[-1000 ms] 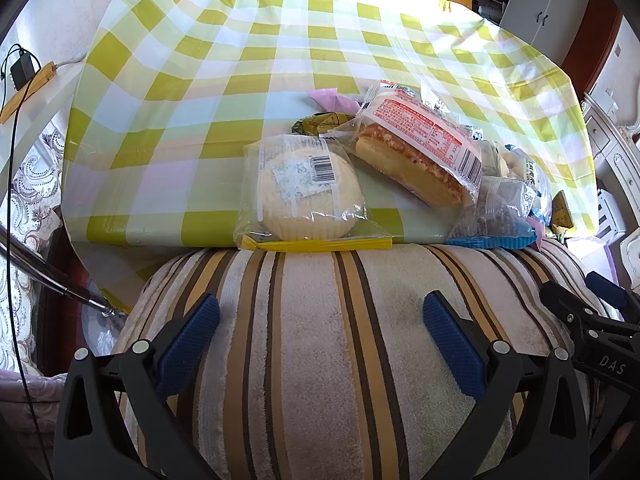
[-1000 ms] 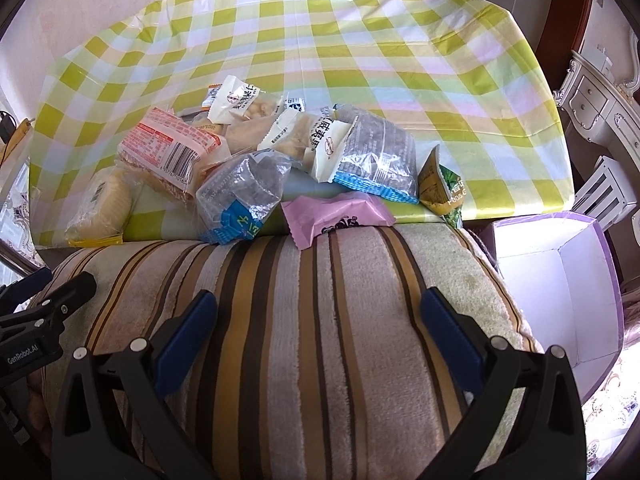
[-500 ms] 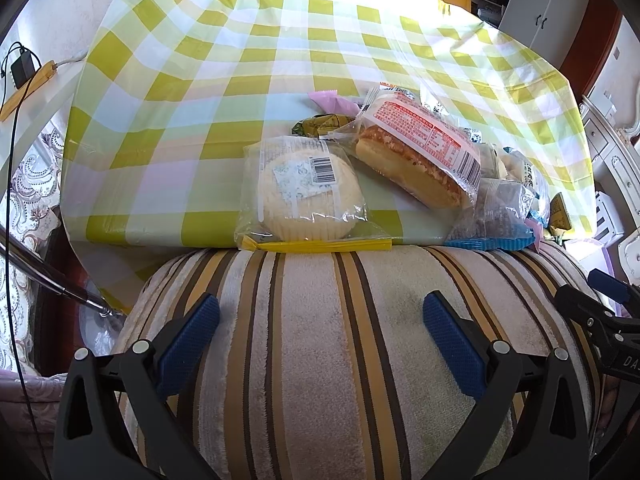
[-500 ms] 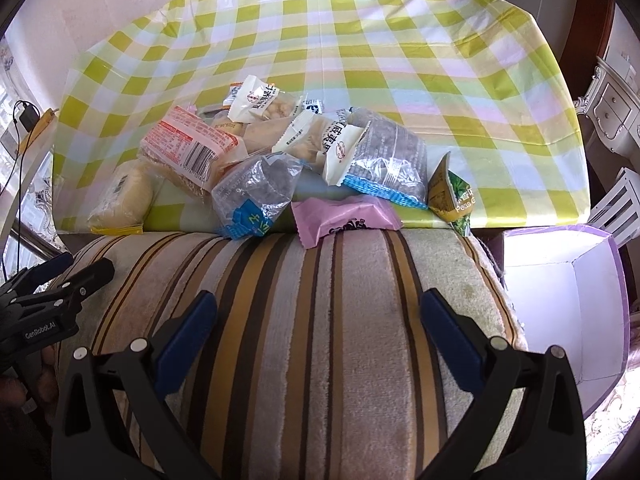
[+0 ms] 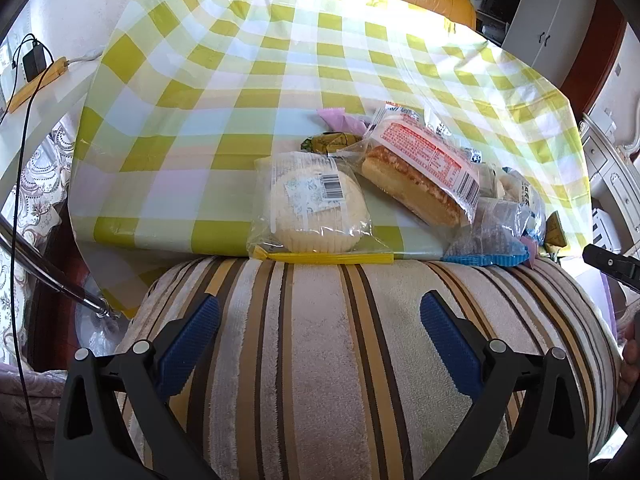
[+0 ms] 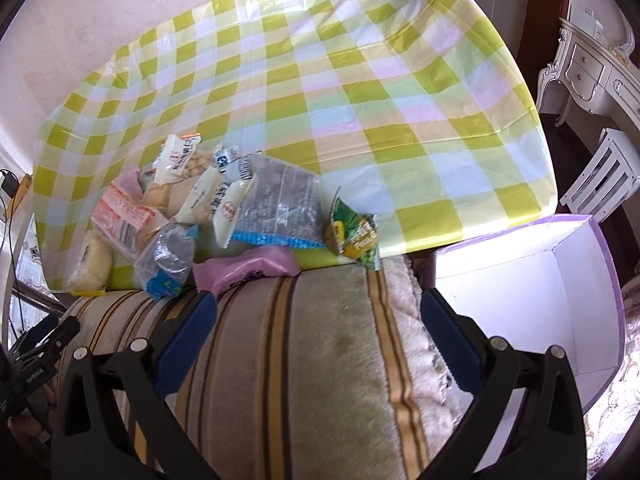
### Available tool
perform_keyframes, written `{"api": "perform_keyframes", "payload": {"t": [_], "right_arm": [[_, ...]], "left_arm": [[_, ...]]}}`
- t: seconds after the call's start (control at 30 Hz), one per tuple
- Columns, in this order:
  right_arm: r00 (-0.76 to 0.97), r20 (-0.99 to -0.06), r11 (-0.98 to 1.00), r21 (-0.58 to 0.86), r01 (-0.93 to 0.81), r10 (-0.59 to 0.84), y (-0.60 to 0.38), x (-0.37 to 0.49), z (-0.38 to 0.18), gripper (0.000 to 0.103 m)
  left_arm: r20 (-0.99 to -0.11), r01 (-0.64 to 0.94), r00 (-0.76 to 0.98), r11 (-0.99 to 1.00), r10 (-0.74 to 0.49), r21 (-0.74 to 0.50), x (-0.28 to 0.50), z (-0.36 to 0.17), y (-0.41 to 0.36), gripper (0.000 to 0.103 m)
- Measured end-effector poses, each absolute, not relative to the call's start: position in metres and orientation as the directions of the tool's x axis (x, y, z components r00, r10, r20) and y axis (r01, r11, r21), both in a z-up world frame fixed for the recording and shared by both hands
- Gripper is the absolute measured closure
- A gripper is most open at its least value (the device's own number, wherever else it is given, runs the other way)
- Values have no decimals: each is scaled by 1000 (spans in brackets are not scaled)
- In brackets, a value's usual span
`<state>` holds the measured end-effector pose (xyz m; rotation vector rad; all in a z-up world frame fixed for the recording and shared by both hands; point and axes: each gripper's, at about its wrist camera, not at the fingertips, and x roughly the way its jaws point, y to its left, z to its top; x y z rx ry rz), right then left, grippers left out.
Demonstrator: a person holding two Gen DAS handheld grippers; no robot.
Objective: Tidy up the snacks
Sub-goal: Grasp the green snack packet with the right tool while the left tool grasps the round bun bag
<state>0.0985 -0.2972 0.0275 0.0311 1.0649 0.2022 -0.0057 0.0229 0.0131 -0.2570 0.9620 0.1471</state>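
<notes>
Sunlit checked tablecloth [image 5: 248, 92], white dresser [image 6: 596, 76]

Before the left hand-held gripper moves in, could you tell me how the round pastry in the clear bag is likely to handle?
The round pastry looks soft, so a firm pinch may dent it. Its clear bag is glossy film, probably slippery and crinkly. It lies flat at the edge of the table, so it seems unlikely to roll.

Both wrist views face the snack pile [image 5: 404, 184] from the near table edge.
</notes>
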Motion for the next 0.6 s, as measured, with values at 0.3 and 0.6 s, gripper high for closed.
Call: {"api": "perform_keyframes", "payload": {"t": [0.3, 0.6], "right_arm": [[428, -895, 966, 8, -258, 122, -289, 138, 8, 3], [397, -914, 959, -36, -282, 82, -287, 158, -13, 15]], "left_arm": [[-791, -282, 612, 932, -7, -227, -3, 22, 40, 11], [-832, -285, 555, 939, -2, -192, 35, 14, 43, 10]]}}
